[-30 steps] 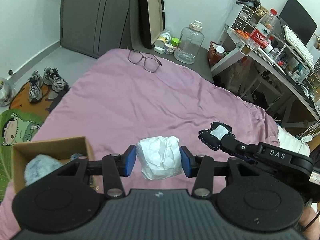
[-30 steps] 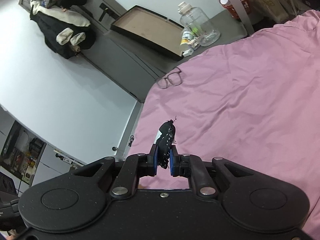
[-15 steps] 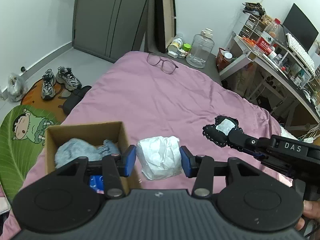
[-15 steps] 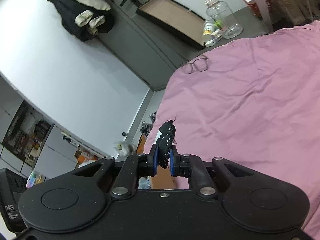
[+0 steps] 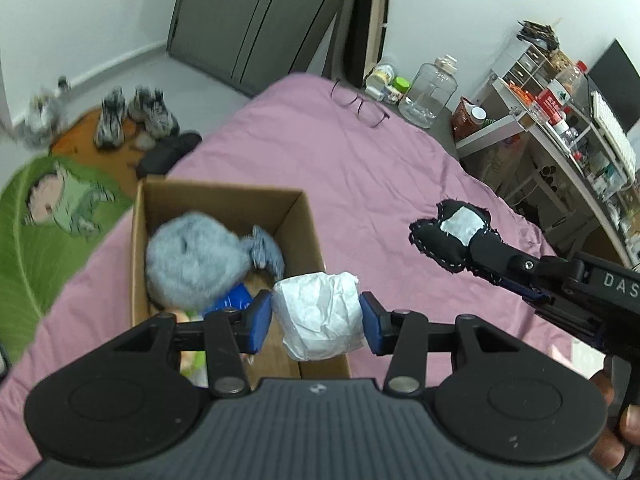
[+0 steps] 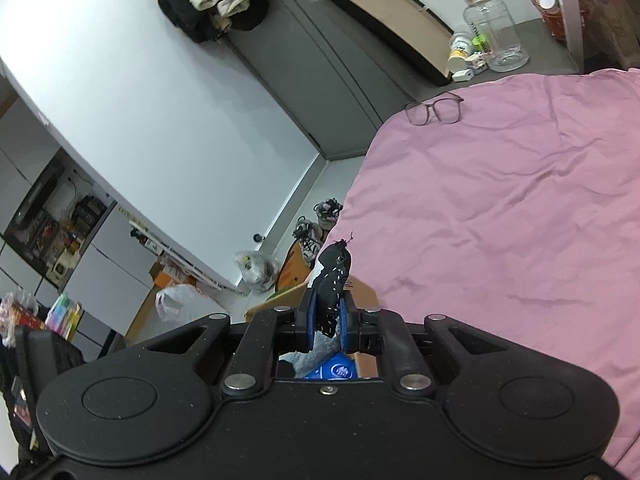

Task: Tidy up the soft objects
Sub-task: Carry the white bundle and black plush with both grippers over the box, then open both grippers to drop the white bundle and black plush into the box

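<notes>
While my left hand-held gripper (image 5: 316,320) clamps the white bundle (image 5: 320,314) over the cardboard box (image 5: 224,200), my right hand-held gripper (image 6: 326,320) pinches the black pouch (image 5: 450,234) beside it.

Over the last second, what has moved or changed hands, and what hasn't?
Both grippers have swung toward the cardboard box: a second ago only its corner showed in the left wrist view; now the white bundle hangs over its near right corner. The right gripper now sees into the box too. Nothing was let go: the left gripper keeps the bundle, the right the black stitched pouch. Glasses unmoved.
</notes>
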Demonstrator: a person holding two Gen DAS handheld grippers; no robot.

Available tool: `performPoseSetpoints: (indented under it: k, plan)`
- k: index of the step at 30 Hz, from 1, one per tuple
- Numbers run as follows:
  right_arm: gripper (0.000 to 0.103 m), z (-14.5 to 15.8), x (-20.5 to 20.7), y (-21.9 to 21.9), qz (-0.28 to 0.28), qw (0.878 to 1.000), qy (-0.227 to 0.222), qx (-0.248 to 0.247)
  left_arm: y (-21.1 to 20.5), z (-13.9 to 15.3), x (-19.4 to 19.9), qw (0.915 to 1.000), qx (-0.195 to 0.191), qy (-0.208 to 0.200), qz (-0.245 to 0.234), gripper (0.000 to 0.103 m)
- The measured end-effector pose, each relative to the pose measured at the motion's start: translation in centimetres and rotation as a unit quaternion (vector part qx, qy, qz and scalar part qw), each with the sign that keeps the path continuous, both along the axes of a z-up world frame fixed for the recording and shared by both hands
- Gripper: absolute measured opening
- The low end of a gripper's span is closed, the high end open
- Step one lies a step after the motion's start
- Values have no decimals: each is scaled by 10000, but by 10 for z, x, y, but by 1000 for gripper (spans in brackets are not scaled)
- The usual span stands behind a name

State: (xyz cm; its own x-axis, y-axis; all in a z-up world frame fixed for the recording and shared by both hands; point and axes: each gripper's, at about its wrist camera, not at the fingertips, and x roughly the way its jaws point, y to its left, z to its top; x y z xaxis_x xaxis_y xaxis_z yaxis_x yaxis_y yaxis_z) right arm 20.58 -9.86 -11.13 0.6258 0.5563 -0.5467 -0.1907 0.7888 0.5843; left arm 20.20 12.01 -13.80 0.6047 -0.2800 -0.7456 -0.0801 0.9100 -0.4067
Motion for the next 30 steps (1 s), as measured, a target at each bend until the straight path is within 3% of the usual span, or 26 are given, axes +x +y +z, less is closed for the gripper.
performPoseSetpoints:
  k: [5,9,14,19,24,30]
  plan:
    - [12,3,-2,14,95,9999,-19,-112,9,-10,-2,9991,-354,208,93,46]
    - [12,8,-3,24,204,9996,-78,-150,10,-9,-4,9992,-326,196,124,46]
    - [12,11,-6,32,286,9993,-105,-217,17,-15,-4,9967,-706,343,212,56]
    - [13,6,-5,37,369,9988,5,-308,17,-5,-8,9992,-190,178,290,56]
    - [13,-1,-7,48,551,9976,102,-414,26,1,-11,9987,28,88,503,56]
    - [13,-9,-2,59,617,9970,162,-433,37,2,-11,9972,16,73,739,56]
